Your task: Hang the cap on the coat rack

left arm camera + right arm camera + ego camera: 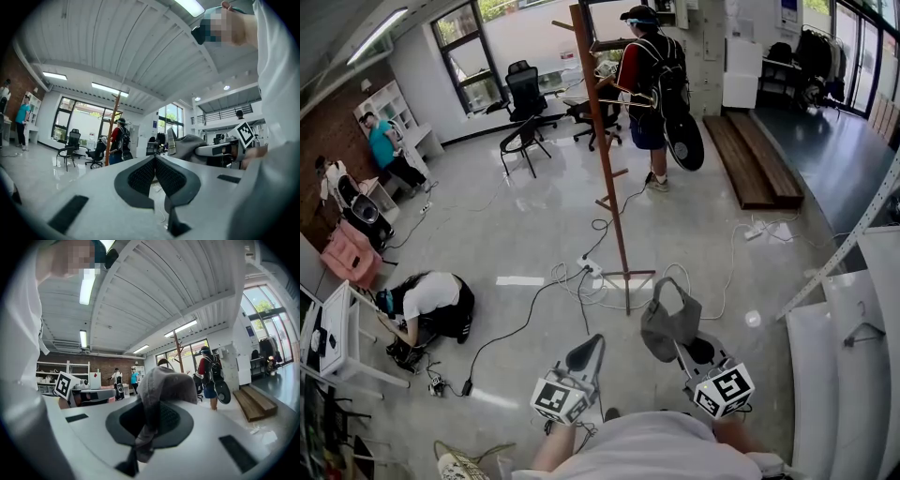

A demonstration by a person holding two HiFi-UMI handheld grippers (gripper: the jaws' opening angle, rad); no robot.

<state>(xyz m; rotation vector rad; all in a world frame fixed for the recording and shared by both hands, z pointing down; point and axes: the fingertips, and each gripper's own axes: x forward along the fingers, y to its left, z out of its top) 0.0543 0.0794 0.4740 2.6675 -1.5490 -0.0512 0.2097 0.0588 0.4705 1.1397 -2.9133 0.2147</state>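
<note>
The brown wooden coat rack (pixel 605 150) stands on the glossy floor ahead of me, its base (pixel 628 277) ringed by cables. A grey cap (pixel 669 321) hangs from my right gripper (pixel 680 345), which is shut on its fabric low in the head view, short of the rack's base. In the right gripper view the cap (pixel 164 380) drapes over the closed jaws (pixel 149 416), with the rack (pixel 178 350) far behind. My left gripper (pixel 596 341) is beside it on the left, shut with nothing in it (pixel 154 163). The left gripper view shows the cap (pixel 192 143) and the rack (pixel 113 126).
A person with a backpack (pixel 652 84) stands just right of the rack's top. Another person crouches on the floor (pixel 429 305) at the left. Cables and a power strip (pixel 587 267) lie by the base. Office chairs (pixel 525 103), a wooden platform (pixel 759 159), white shelving (pixel 853 356).
</note>
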